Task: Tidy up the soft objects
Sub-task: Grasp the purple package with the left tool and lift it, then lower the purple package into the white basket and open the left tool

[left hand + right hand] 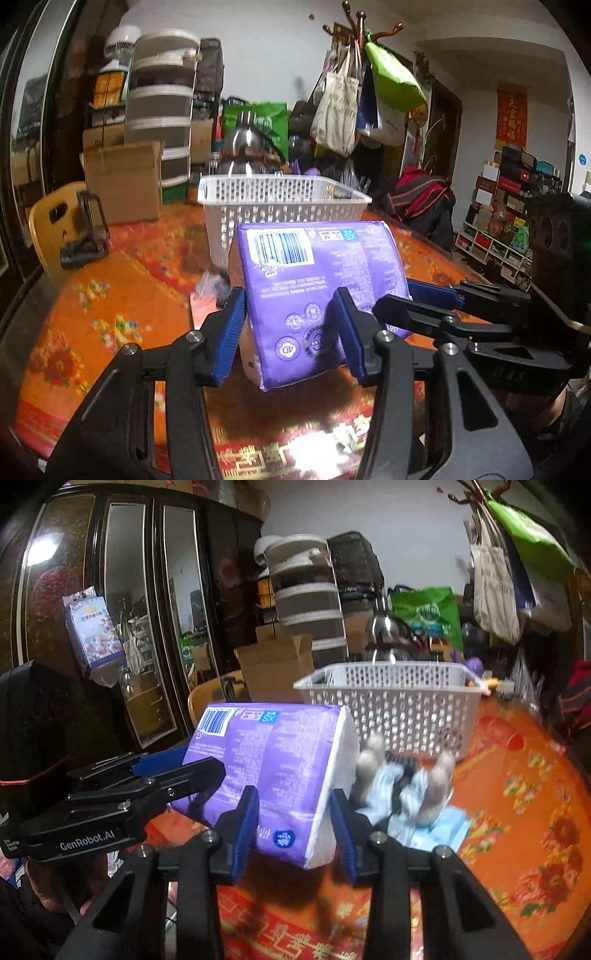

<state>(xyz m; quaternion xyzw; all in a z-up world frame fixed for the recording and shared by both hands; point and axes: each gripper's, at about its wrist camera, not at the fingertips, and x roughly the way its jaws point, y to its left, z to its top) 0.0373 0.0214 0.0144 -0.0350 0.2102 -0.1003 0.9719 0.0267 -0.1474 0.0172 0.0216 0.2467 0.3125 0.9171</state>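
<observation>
A purple tissue pack (317,266) with a barcode label is held between both grippers, above the orange flowered tablecloth (110,295). My left gripper (290,332) is shut on the pack's near left end, blue pads pressing both faces. My right gripper (293,825) is shut on the pack (273,753) at its white-sided right end. Each gripper shows in the other's view: the right gripper (424,299) and the left gripper (184,768). A white perforated basket (280,214) stands just behind the pack. A blurred grey and light-blue soft toy (402,782) lies in front of the basket (406,709).
A light-blue flat packet (447,827) lies under the toy. A small pink packet (203,306) lies left of the pack. A cardboard box (125,181), a yellow chair (51,225) and a black stand (86,236) are at the left. A metal bottle (245,147) rises behind the basket.
</observation>
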